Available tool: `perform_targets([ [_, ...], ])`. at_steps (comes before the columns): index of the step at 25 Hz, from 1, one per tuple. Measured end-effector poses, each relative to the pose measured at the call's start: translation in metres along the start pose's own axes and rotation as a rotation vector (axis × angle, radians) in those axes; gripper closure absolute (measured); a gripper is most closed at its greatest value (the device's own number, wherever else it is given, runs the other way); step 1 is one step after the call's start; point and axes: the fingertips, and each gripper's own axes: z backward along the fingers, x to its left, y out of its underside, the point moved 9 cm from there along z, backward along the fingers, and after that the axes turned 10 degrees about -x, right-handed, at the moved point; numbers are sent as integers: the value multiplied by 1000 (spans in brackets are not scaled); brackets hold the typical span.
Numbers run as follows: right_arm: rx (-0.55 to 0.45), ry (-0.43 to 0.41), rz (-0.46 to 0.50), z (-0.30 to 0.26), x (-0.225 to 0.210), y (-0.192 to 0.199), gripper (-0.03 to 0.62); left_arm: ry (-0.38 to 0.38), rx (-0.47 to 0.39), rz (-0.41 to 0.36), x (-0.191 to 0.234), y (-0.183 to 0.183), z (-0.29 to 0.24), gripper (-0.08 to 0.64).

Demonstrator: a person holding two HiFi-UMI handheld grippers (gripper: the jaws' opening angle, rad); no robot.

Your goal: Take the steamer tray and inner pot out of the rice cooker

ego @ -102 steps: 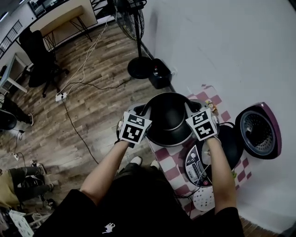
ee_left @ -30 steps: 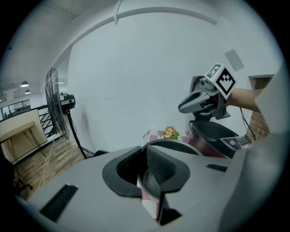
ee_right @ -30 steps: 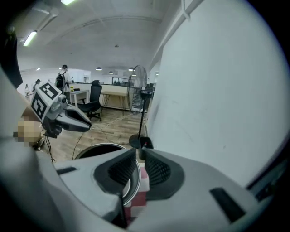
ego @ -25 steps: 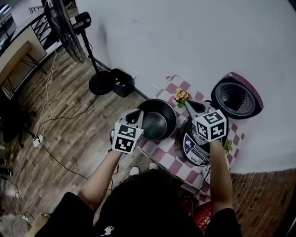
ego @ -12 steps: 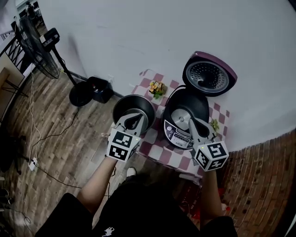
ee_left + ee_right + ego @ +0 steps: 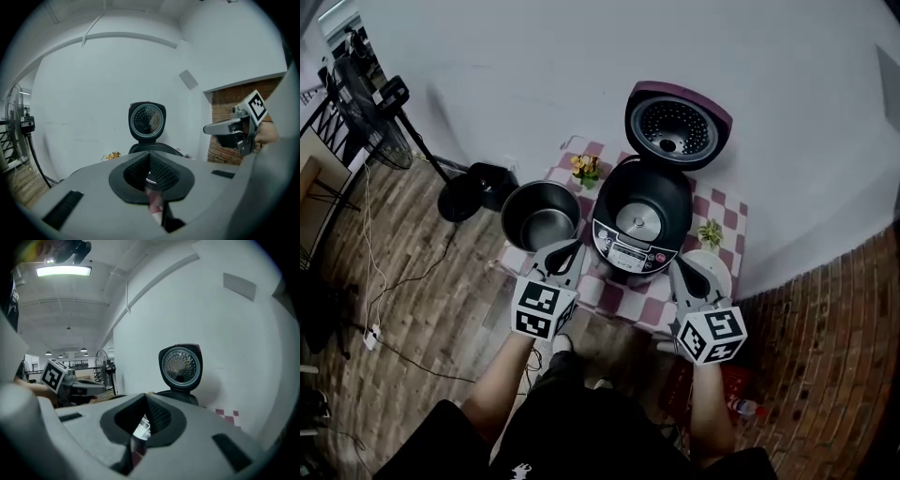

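The steel inner pot (image 6: 541, 217) stands empty on the checked table (image 6: 614, 292), left of the black rice cooker (image 6: 639, 217). The cooker's purple lid (image 6: 678, 124) is up, and it also shows as the lid (image 6: 147, 121) and the lid (image 6: 180, 366) in the two gripper views. The white steamer tray (image 6: 713, 263) lies right of the cooker, partly hidden. My left gripper (image 6: 569, 247) is shut and empty by the table's front edge, just short of the pot. My right gripper (image 6: 678, 266) is shut and empty beside the tray. The jaws of the left gripper (image 6: 150, 161) and the right gripper (image 6: 144, 414) meet with nothing between them.
A small yellow flower pot (image 6: 584, 168) and a little green plant (image 6: 710, 232) stand on the table. A floor fan (image 6: 358, 92) with its round base (image 6: 461, 198) and a black box (image 6: 494, 177) are at the left. White wall behind, brick at the right.
Both grippers have drawn back from the pot and cooker to the table's front edge. The pot, earlier held up between them, now stands on the table.
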Motion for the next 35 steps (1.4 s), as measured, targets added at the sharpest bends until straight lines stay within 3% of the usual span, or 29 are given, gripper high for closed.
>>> perform_targets([
  [12,-27,23,-14,105,-9,22,591,-95,-40,12,-99,-4,62,558],
  [19,-65,3,-60,149,-10,24,591,-104,-57,-5,-137,-9,88,557],
  [29,-87,6,-70,177,6,25,590,-119,-71,-52,-155,-19,115,557],
  [35,-91,50,-56,187,24,23,591,-122,-98,-31,-147,-16,133,557],
])
